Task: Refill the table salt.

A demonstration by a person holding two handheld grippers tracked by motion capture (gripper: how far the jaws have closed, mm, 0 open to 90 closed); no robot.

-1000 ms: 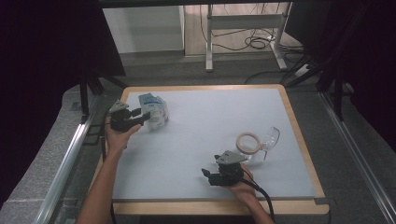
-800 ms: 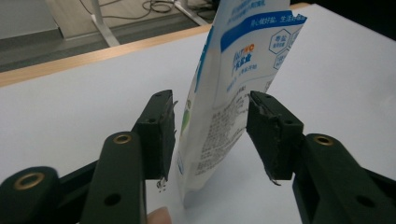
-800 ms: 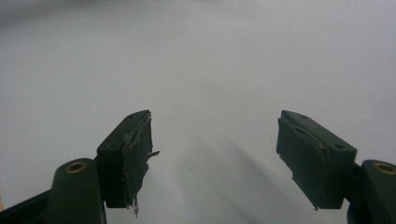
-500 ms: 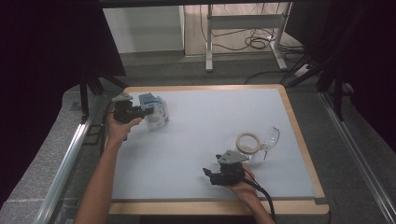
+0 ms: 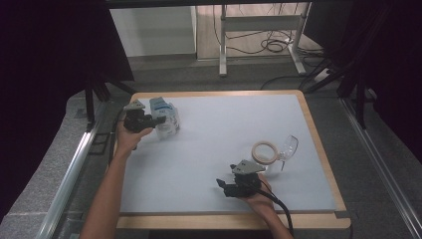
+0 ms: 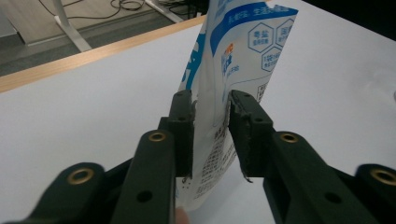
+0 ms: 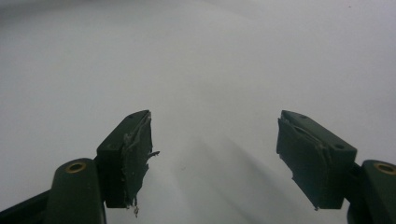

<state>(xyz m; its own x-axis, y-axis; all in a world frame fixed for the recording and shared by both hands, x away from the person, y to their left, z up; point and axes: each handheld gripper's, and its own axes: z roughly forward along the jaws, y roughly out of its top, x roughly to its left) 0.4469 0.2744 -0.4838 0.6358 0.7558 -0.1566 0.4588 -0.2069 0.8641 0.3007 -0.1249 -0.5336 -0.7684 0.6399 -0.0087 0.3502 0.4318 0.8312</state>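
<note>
At the far left of the worktop (image 5: 214, 149), the left tool (image 6: 211, 122) has just been closing its jaws on an upright blue-and-white printed pouch (image 6: 233, 60), now clamped between them. Near the front edge, the right tool (image 7: 215, 154) rests with jaws apart, nothing between them.

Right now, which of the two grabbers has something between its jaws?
The left gripper: its jaws have just been closing around the blue-and-white pouch. The right gripper stands open over the bare table.

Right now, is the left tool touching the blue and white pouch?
Touching. The left gripper view shows the left tool, just closing, with one pad against the pouch; a sliver remains at the other.
</note>
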